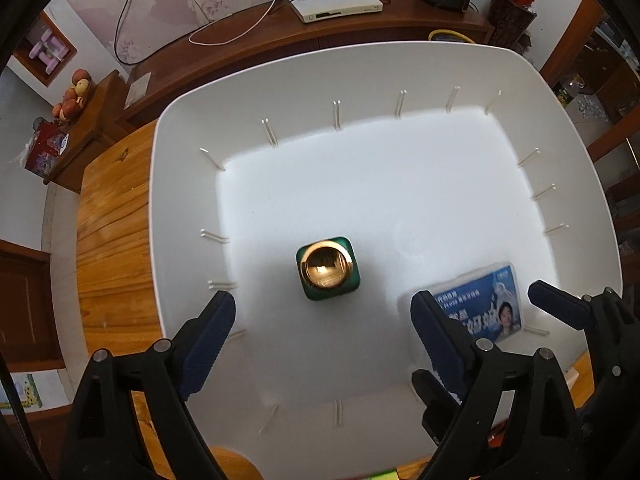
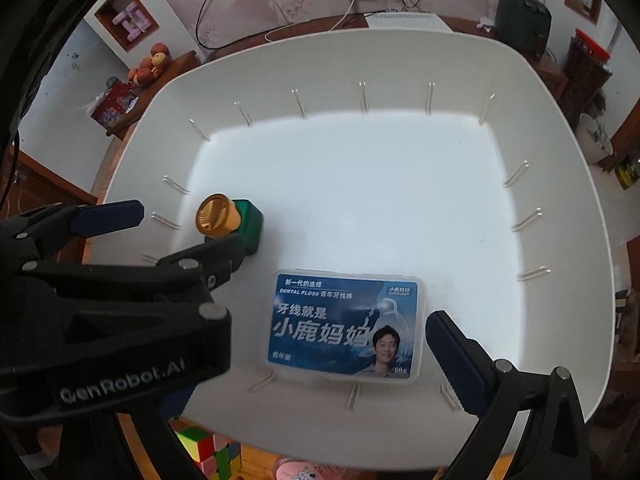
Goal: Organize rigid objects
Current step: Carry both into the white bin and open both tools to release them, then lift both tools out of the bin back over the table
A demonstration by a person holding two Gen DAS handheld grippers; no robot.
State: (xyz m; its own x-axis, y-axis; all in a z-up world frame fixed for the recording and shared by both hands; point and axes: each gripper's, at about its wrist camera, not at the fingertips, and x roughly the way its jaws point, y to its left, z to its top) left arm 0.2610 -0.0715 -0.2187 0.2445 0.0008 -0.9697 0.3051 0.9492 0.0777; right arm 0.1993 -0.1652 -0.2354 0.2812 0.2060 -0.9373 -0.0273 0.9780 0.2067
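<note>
A small green bottle with a gold cap (image 1: 328, 268) (image 2: 224, 220) stands upright in the white bin (image 1: 188, 184) (image 2: 560, 168). My left gripper (image 1: 322, 332) hangs open above it, its fingers (image 1: 208, 332) wide on either side and clear of the bottle. A blue dental floss box (image 2: 344, 324) (image 1: 484, 304) lies flat near the bin's front wall. My right gripper (image 2: 332, 360) is open over the box, and its right finger (image 2: 452, 356) stands just off the box's right edge. Its left finger is hidden behind the left gripper's body.
The bin sits on a wooden table (image 1: 112, 240). A colourful puzzle cube (image 2: 208, 452) and a pink item (image 2: 296, 472) lie in front of the bin. Behind it runs a dark wooden cabinet with a white set-top box (image 1: 336, 4) and cables.
</note>
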